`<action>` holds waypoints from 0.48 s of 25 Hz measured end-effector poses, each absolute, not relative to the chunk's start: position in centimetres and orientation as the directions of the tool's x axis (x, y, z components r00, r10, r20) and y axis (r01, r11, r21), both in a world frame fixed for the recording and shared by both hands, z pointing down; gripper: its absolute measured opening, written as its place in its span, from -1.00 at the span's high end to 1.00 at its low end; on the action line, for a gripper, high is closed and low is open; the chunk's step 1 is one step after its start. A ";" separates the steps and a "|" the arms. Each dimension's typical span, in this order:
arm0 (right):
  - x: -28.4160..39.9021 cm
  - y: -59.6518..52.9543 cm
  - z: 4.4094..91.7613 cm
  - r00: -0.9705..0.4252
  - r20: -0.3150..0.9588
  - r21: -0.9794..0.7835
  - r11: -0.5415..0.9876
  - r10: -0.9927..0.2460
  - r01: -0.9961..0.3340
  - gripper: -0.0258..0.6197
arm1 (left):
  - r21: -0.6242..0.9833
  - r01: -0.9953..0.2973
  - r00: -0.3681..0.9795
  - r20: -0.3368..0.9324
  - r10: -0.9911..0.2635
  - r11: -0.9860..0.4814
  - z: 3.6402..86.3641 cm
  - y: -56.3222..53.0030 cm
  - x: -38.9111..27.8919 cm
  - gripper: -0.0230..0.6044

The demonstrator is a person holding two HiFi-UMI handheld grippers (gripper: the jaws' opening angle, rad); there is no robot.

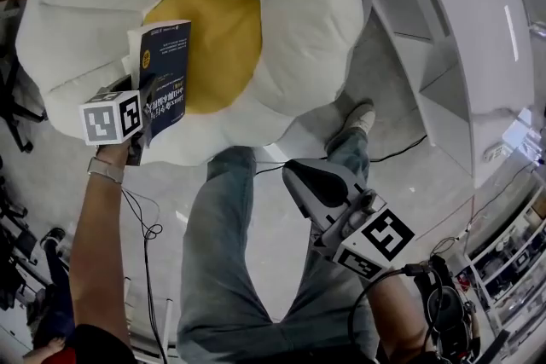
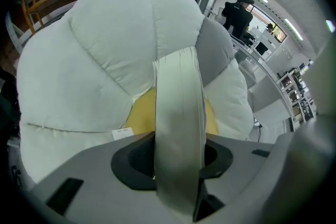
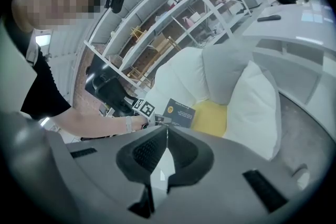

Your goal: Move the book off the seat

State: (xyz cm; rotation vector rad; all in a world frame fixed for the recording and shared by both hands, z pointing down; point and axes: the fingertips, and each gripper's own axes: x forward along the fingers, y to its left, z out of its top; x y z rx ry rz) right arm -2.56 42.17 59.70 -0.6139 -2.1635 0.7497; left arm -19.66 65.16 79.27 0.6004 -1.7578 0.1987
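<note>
Head view: book [image 1: 162,72] over flower seat [image 1: 299,47]; grey floor [image 1: 47,179], white shelving [image 1: 444,30].

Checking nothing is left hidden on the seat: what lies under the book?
Under the book, held in the left gripper, is the seat: its yellow centre and a white petal show around it. The patch directly beneath the book is covered.

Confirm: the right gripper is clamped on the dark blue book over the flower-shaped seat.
Wrong gripper: the left gripper is clamped on the dark blue book over the flower-shaped seat, as the left gripper view shows. The right gripper is shut, empty.
</note>
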 end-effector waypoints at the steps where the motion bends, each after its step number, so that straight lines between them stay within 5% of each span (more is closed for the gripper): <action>1: -2.3 41.4 59.7 -0.611 0.493 -0.677 0.714 0.619 0.176 0.88 | 0.181 -0.502 -0.152 0.944 -0.292 0.846 78.7 64.3 -19.1 0.38; 12: -0.6 36.1 60.5 -0.662 0.480 -0.679 0.722 0.576 0.135 0.88 | 0.220 -0.584 -0.131 0.924 -0.359 0.782 73.3 54.6 -14.9 0.38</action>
